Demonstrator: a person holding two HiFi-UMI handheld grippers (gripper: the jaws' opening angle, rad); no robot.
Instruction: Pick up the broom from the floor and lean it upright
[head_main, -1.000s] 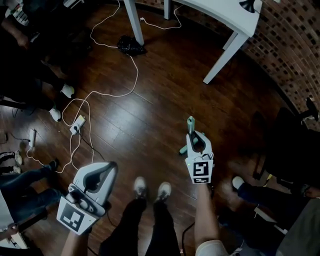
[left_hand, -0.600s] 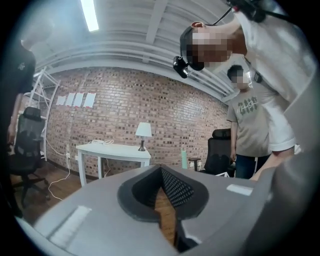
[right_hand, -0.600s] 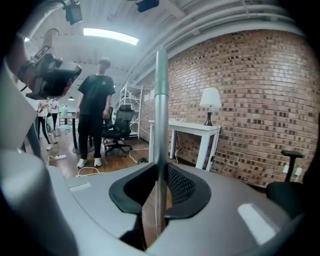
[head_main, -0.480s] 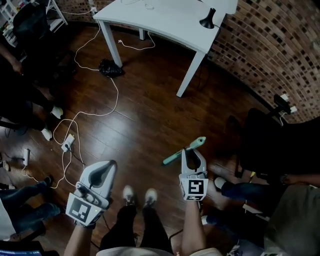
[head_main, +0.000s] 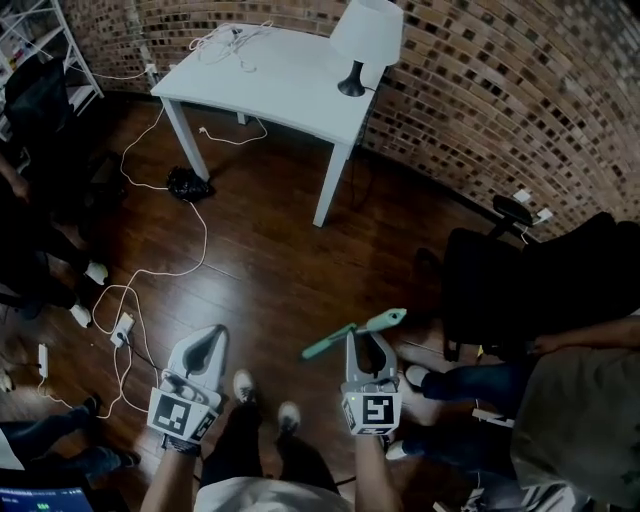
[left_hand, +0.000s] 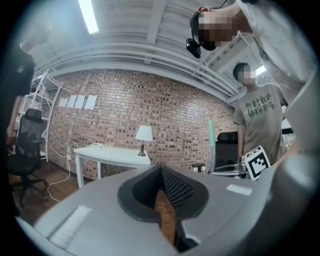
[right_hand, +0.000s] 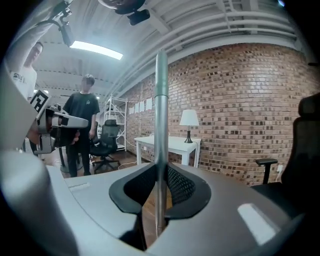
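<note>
Gripping anything? Near first.
– Right tongs (head_main: 372, 342) clamped on the broom (head_main: 355, 333) handle. Left tongs (head_main: 207, 338) together, empty.

Changed?
– Handle lifted off the floor (head_main: 270, 270) and swung up since a second ago; it stands upright in the right gripper view. Broom head out of frame. Pickup looks done, leaning not yet. Brick wall (head_main: 480, 110) ahead seems the spot.

Containers?
– None I can make out. Far white table (head_main: 270, 85) carries a lamp (head_main: 366, 40) and a cable (head_main: 228, 38).
</note>
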